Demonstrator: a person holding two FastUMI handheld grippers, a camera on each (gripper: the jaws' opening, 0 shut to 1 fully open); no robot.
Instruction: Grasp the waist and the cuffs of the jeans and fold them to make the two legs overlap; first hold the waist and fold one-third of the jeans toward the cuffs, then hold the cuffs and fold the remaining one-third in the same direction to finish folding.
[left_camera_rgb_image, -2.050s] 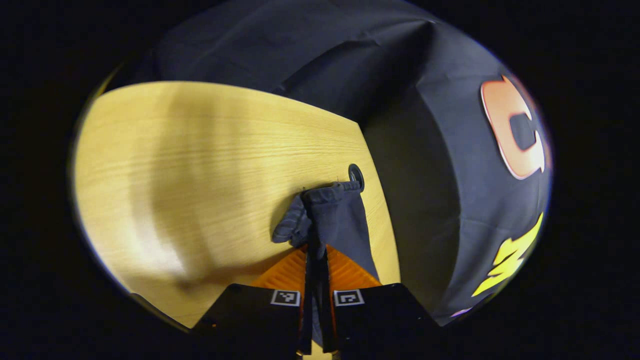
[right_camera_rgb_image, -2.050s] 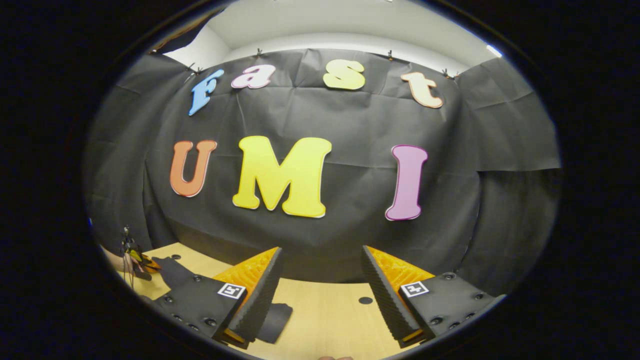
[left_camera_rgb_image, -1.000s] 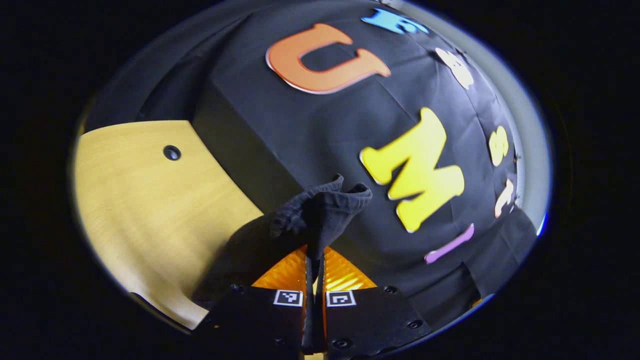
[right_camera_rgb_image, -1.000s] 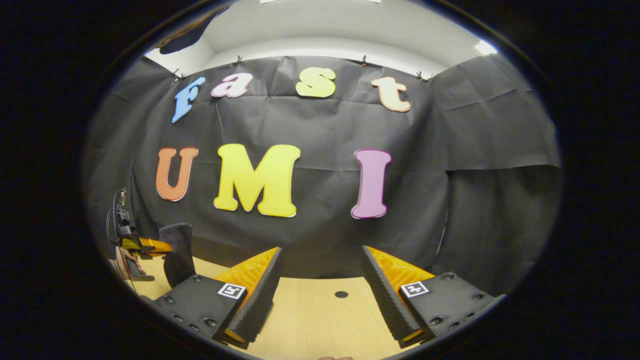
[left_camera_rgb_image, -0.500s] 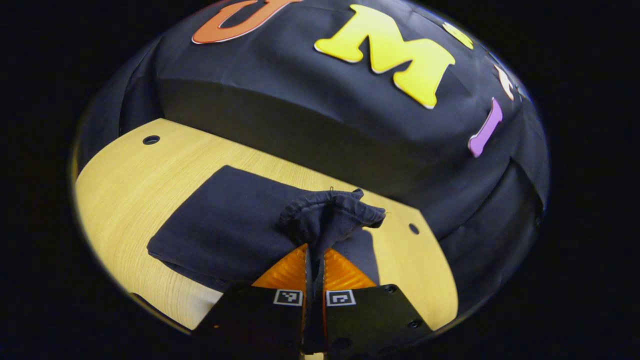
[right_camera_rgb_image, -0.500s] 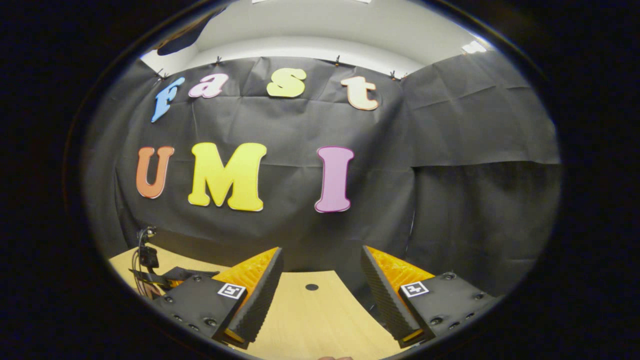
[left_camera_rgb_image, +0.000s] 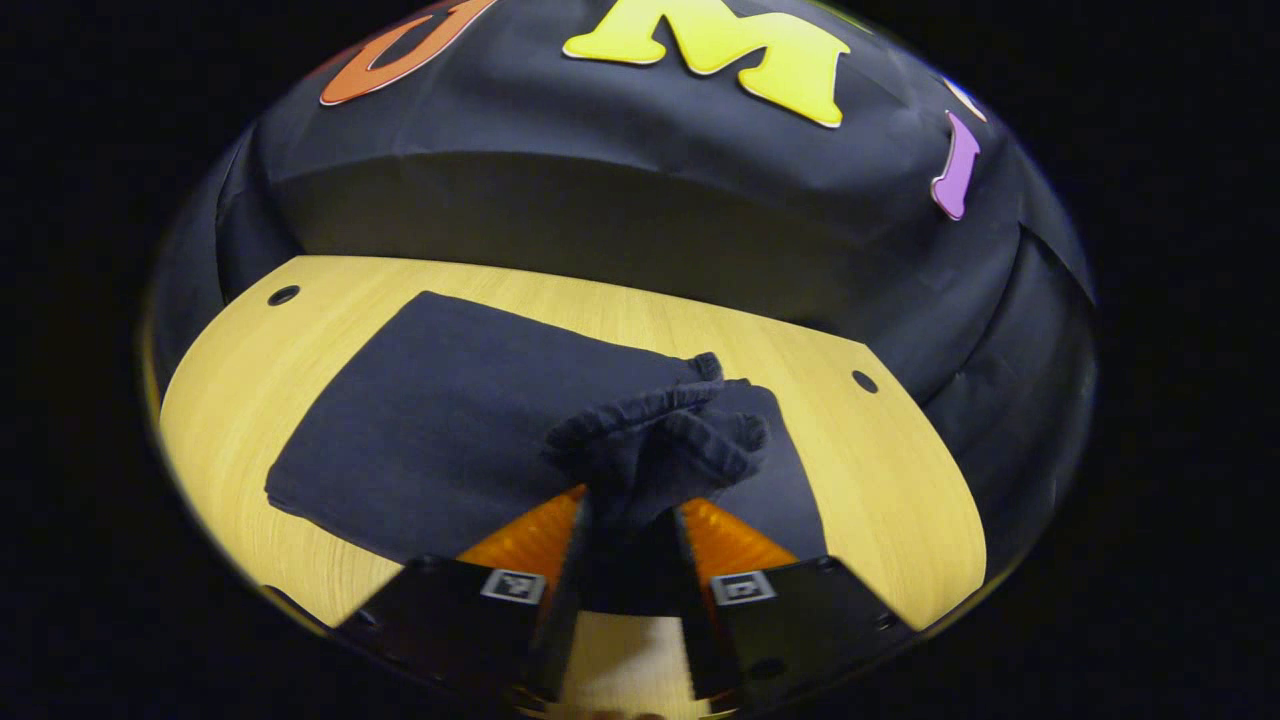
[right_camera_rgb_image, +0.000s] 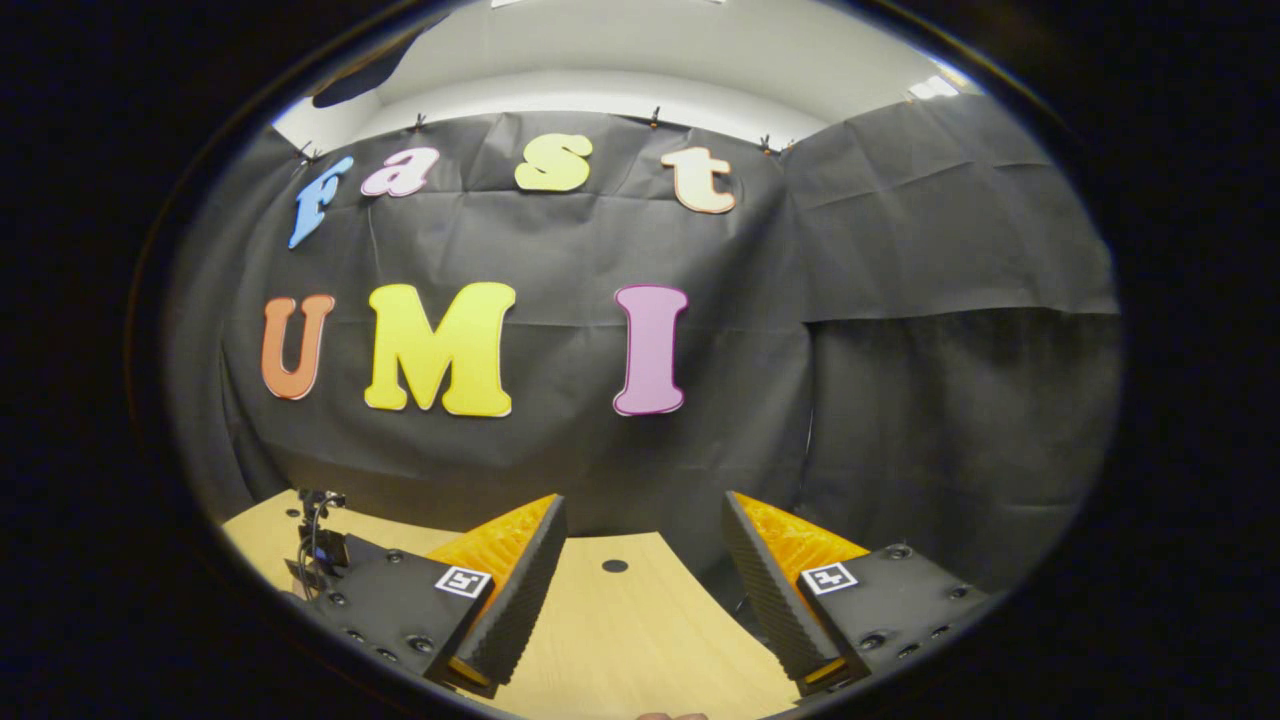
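Jeans (left_camera_rgb_image: 450, 420): soft, floppy, folded dark pile mid-frame on the tabletop (left_camera_rgb_image: 880, 480).
Left gripper (left_camera_rgb_image: 628, 535): fingers apart, cuffs (left_camera_rgb_image: 665, 440) bunched just ahead.
Right gripper (right_camera_rgb_image: 640, 585): fingers wide, empty.
Hold: the thick cuff hem.

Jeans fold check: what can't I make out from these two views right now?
- Left gripper view: the bunched cuffs cover the jeans' top layer, so edge alignment there is hidden.
- Left gripper view: the left gripper blocks the jeans' near edge.
- Right gripper view: the right gripper hides the table beside it.
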